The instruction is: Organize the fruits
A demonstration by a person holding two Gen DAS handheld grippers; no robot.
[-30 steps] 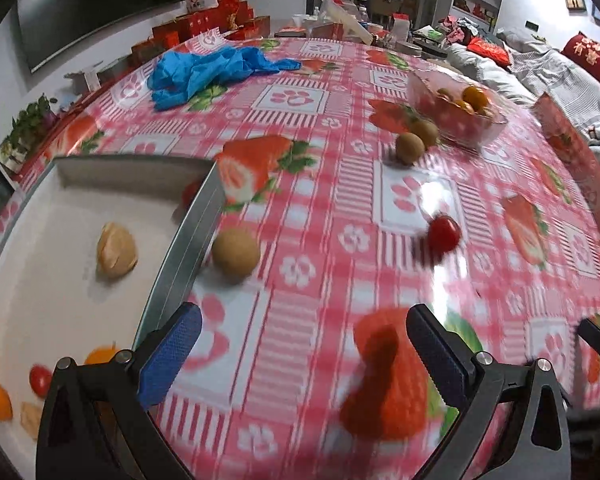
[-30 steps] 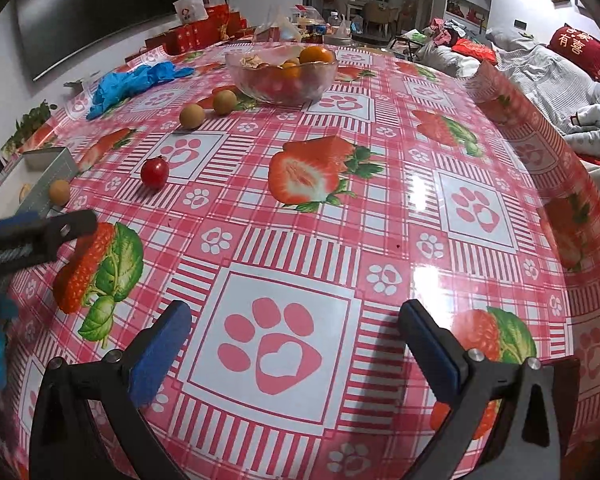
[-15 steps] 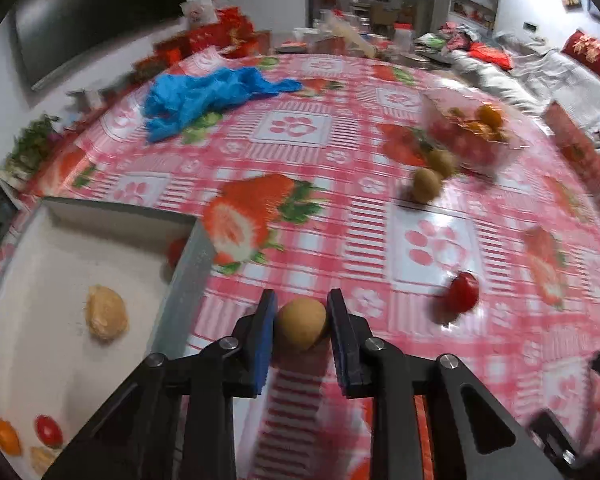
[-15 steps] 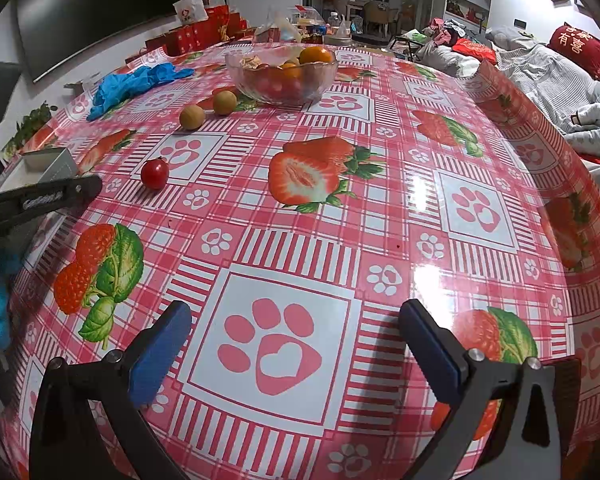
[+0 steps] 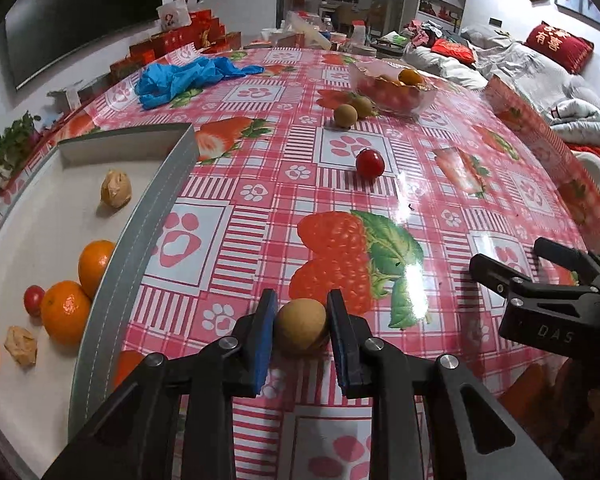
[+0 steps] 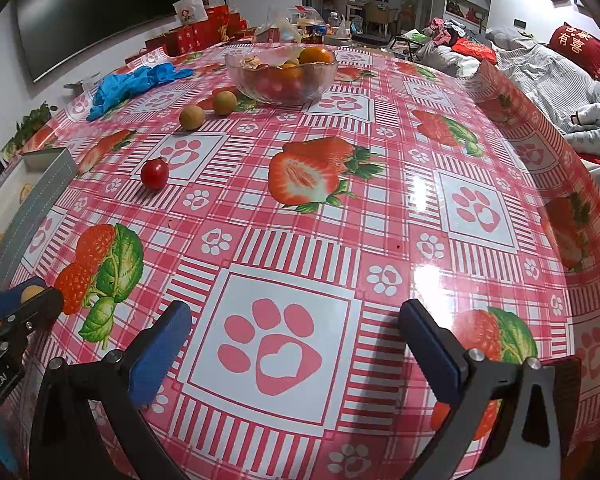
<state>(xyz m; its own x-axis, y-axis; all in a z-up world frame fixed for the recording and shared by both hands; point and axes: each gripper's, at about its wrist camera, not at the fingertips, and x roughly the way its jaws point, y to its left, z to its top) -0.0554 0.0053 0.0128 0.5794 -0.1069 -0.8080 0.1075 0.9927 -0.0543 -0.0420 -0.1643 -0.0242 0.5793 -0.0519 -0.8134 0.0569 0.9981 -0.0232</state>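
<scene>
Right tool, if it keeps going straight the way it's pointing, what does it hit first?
Probably just the tablecloth: the open right tool aims down at bare cloth. The tomato and bowl sit farther off, left of its line, though depth is hard to judge.

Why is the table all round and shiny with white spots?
Right wrist view: the fisheye lens bends the flat tablecloth into a dome, and lamp glare makes white patches. Left wrist view: the same bulge, with glare near the printed strawberry; the brown fruit looks sharp, the room dim.
</scene>
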